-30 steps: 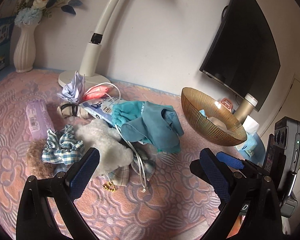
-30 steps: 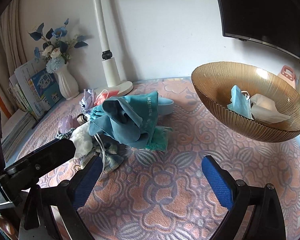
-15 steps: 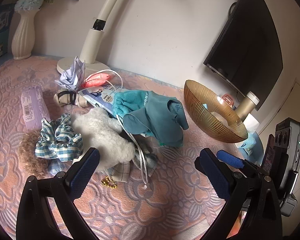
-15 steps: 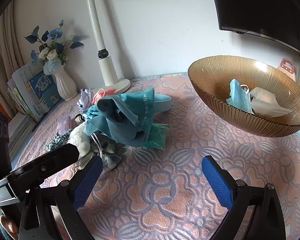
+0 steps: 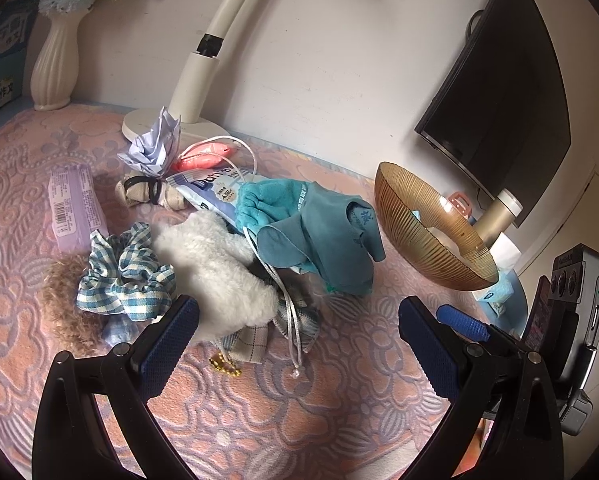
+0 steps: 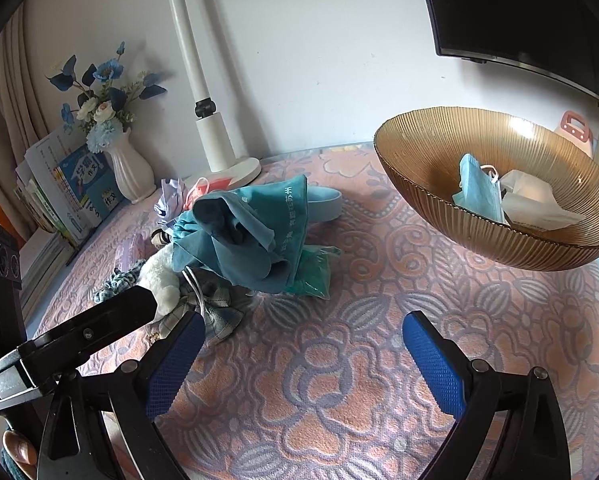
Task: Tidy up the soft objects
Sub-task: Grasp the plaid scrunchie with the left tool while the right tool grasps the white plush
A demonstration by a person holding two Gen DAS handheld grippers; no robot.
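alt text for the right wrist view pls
Open right gripper hovers over a floral tablecloth, holding nothing. Ahead left, a teal cloth tops a pile of soft items; right, an amber bowl holds a blue mask.

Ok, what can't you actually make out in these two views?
- Bowl contents: left view, the near wall hides them; the right view shows a mask and a white packet.
- Items under the teal cloth: covered in both views.
- Lamp head: cut off by the left view's top edge.
- Print on the purple pack: too small.
- Left gripper and right gripper: both open, empty.
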